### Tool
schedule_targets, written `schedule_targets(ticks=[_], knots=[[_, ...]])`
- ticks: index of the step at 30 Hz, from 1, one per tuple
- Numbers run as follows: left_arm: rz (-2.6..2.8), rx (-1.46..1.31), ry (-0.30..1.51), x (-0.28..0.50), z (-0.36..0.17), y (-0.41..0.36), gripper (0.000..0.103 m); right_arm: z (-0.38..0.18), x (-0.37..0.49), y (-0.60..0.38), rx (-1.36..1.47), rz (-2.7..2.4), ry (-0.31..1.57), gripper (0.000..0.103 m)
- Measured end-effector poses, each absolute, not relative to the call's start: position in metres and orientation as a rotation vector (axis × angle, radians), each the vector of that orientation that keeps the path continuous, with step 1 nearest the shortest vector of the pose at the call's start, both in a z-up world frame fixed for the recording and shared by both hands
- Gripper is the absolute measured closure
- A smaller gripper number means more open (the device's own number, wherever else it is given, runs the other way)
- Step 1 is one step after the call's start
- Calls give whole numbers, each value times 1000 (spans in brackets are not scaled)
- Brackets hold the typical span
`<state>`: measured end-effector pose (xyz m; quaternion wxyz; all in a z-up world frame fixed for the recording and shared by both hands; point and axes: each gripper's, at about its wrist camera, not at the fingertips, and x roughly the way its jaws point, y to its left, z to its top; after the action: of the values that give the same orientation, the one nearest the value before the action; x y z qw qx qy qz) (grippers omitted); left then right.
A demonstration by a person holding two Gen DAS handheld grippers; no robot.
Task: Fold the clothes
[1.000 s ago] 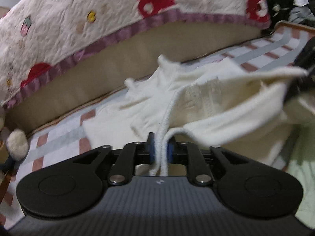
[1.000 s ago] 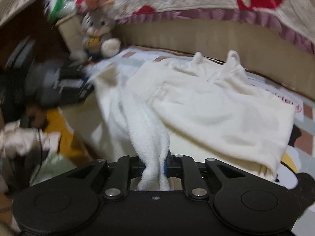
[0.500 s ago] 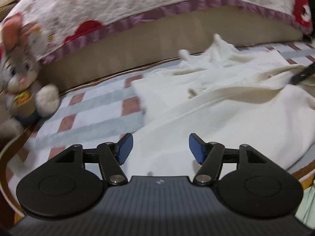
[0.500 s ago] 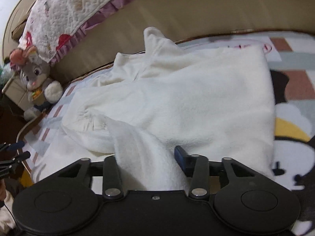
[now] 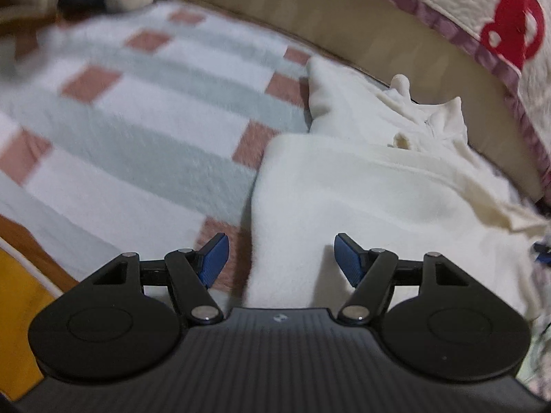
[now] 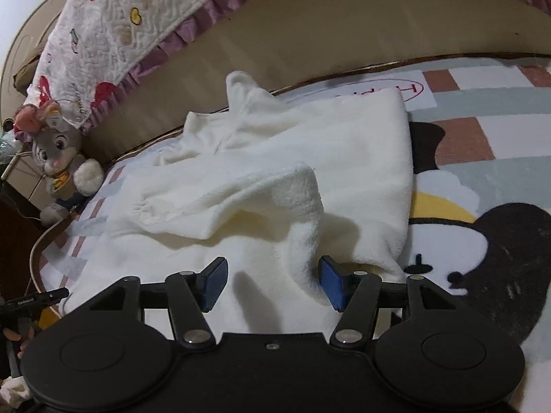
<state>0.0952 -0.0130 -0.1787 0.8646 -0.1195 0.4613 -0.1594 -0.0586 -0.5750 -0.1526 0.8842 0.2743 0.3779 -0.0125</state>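
A cream fleece garment [image 5: 372, 186] [image 6: 310, 158] lies spread on a checked blanket [image 5: 144, 130], partly folded over itself. My left gripper [image 5: 278, 258] is open over the garment's near left edge; the cloth lies under the gap and the blue pads do not touch it. My right gripper [image 6: 272, 282] hovers over the garment's near side with its jaws opening. A loose fold of the fleece lies between its pads, which do not press on it. A sleeve [image 6: 241, 203] is draped across the garment's body.
A quilted cover with red prints [image 6: 131, 24] hangs over the beige headboard [image 6: 344, 31] behind. A grey plush rabbit [image 6: 58, 158] sits at the far left corner. The blanket [image 6: 482, 186] shows a cartoon print at right. The left gripper's black tip [image 6: 34, 301] shows at the left edge.
Both grippers let go of the garment and their jaws spread. The lifted cloth dropped flat onto the blanket. The left gripper swung left to the garment's edge; the right one came down nearer the cloth.
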Motion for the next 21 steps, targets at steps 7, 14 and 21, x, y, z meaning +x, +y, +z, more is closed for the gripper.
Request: schedule_targets(ticks=[7, 14, 21], knots=[[-409, -193, 970, 108, -189, -32, 93, -155, -49, -576, 474, -32, 688, 94], [-557, 81, 664, 46, -139, -75, 93, -124, -78, -586, 418, -150, 505, 95], [-530, 344, 726, 22, -163, -112, 85, -162, -52, -604, 509, -242, 734, 93]])
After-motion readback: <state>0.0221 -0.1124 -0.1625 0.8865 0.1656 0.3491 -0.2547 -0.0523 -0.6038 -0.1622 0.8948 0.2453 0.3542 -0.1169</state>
